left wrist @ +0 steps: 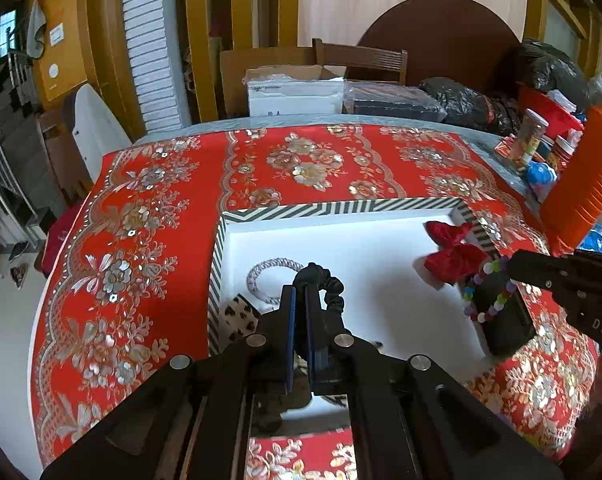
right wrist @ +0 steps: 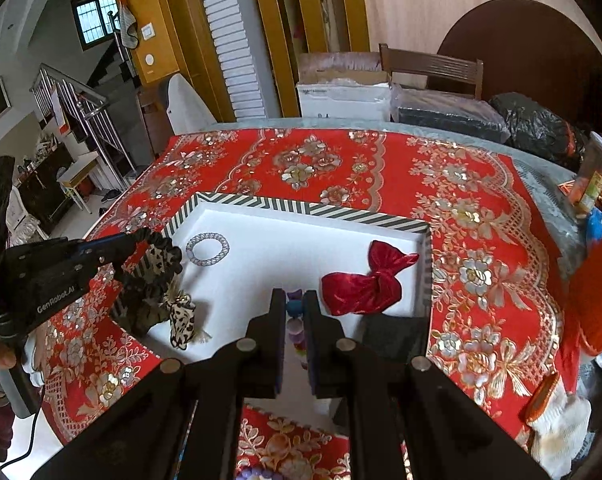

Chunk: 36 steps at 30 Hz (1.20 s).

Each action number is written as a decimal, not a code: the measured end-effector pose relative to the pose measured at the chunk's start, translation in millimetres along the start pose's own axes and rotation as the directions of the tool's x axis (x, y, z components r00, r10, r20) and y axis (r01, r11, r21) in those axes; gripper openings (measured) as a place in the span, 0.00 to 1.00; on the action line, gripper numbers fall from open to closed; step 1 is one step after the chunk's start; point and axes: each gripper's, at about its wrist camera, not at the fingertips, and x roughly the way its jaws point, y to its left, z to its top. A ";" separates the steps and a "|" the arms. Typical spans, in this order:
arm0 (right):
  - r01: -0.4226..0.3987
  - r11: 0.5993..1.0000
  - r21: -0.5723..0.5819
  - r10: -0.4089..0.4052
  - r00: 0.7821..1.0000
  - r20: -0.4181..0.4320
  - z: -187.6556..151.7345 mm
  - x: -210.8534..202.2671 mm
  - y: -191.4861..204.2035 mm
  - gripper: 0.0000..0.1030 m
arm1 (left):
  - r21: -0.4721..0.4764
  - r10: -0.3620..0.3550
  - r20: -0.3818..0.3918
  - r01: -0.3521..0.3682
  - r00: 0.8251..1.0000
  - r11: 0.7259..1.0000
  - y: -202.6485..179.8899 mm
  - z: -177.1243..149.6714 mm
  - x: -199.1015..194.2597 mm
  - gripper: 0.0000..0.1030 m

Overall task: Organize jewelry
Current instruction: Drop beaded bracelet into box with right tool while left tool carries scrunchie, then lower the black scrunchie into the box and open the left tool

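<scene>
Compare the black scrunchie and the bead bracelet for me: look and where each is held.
The black scrunchie is one dark, ruffled fabric loop; the bead bracelet is a string of round pastel beads in many colours. The scrunchie is pinched in the left gripper near the tray's left edge; the bracelet hangs from the right gripper at its right side. Both are held loops.

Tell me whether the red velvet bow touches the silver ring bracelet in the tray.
Apart. The right wrist view shows bare white tray floor between the red velvet bow and silver ring bracelet.

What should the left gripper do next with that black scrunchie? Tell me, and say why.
Probably lower it into the tray and let go. The left gripper is shut on the black scrunchie, held above the white floor of the striped tray, where the silver bracelet and red bow already lie.
</scene>
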 end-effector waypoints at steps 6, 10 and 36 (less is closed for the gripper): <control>-0.008 1.000 -0.009 0.008 1.000 -0.017 15.6 17.4 0.9 0.08 | -0.044 -0.014 -0.023 0.013 1.000 0.999 10.5 8.5 22.4 0.00; -0.021 1.000 0.012 0.021 0.999 -0.023 29.7 33.8 0.2 0.08 | -0.077 -0.037 -0.044 0.034 0.998 0.996 13.2 12.1 37.8 0.00; 0.133 0.981 0.142 -0.110 0.981 -0.160 30.4 123.0 -63.7 0.21 | -0.129 -0.018 -0.121 0.002 0.992 0.992 16.7 -2.6 97.1 0.05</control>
